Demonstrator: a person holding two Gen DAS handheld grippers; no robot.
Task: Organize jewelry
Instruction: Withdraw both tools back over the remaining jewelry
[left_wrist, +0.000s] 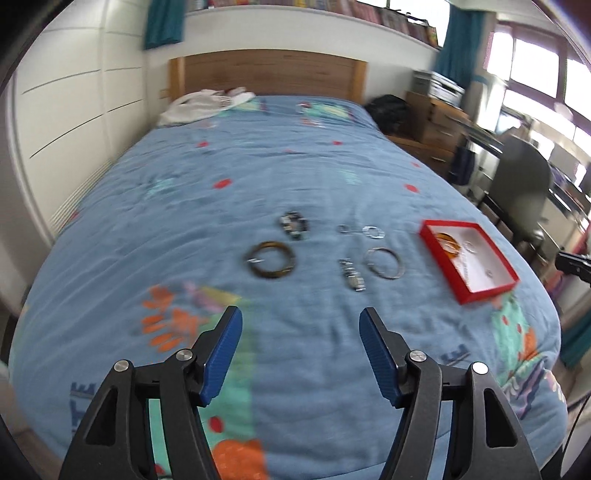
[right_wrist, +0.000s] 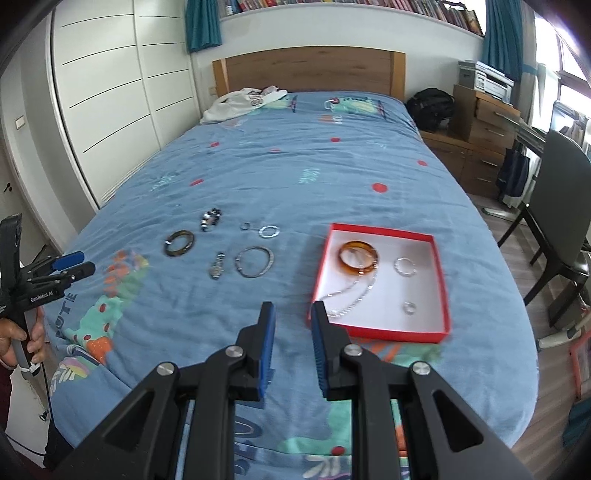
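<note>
red box lay on bed; loose bangles left of red box; left hand-held gripper wide apart, right hand-held gripper slightly apart, both empty

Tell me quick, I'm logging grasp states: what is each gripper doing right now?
Left gripper: open wide, holding nothing, above the bedspread.
Right gripper: open with a narrower gap, holding nothing, near the red box.
</note>
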